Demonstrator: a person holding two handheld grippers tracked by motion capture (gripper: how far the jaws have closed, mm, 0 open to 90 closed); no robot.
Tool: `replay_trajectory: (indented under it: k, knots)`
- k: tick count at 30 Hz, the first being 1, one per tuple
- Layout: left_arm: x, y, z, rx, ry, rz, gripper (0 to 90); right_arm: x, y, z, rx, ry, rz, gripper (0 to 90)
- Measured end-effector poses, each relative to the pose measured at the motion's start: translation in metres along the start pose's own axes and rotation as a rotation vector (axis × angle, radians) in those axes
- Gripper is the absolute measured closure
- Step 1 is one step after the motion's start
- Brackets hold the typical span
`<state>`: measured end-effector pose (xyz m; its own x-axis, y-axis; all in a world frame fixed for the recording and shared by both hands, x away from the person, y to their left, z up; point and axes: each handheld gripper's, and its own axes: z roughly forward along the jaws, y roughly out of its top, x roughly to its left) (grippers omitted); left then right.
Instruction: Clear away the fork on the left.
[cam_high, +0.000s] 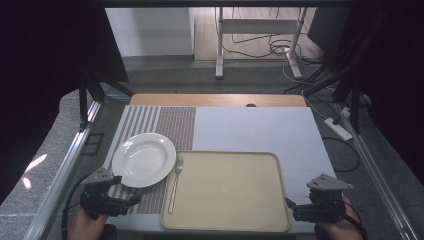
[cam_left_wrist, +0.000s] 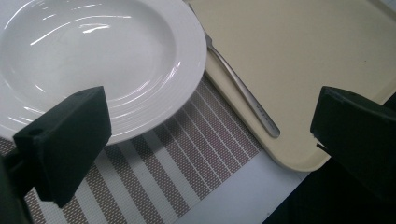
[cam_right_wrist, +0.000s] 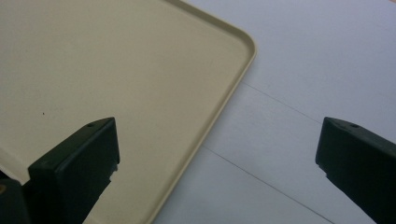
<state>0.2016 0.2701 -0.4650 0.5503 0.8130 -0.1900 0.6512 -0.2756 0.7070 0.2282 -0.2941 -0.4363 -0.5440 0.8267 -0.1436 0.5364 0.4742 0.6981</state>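
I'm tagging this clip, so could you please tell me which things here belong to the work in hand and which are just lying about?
In the work:
- white plate, nearest the open left gripper
- fork, on the tray's left edge
- beige tray, nearest the open right gripper

Lying about:
- striped placemat under the plate
- power strip on the floor

Your left gripper (cam_high: 132, 199) and right gripper (cam_high: 289, 206) sit low at the near edge, jaws spread wide, holding nothing.
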Motion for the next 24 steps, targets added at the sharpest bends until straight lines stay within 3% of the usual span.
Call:
replay_trajectory:
  k: [18,24]
  knots:
    - [-0.004,-0.009,-0.011,-0.01,0.02,-0.021,0.0,0.001,0.0,0.0,0.004,-0.004,0.0,0.3]
    - [-0.001,-0.008,-0.01,-0.007,0.004,-0.038,0.0,0.0,0.0,0.001,0.009,-0.006,-0.003,0.3]
